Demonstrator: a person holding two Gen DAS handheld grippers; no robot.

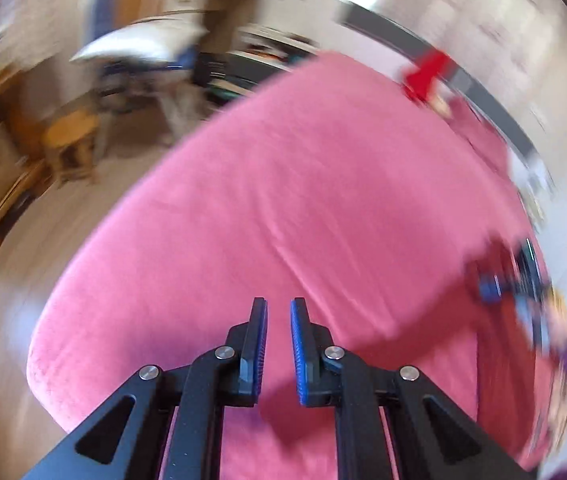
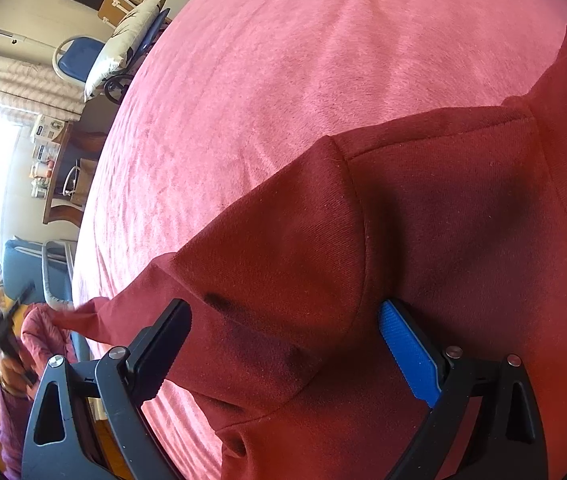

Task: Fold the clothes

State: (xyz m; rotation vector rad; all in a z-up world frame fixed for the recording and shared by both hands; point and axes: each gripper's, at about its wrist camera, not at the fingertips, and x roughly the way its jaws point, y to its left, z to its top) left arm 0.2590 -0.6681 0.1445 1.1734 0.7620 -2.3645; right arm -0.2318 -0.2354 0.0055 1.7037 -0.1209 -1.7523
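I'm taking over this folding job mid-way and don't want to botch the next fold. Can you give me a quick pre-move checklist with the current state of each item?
1. Left gripper free of cloth: ok, its narrow gap holds nothing.
2. Right gripper open: ok, jaws wide apart over the dark red garment.
3. Right gripper gripping fabric: not ok, pads not pressing the cloth.
4. Garment lying flat: not ok, a folded flap is raised.
5. Pink bedspread free beside the garment: ok.
6. Left view sharp enough to aim: not ok, blurred.

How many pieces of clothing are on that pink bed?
1: a dark red garment lies on the pink bed cover, under the right gripper's open jaws. More may lie out of view.
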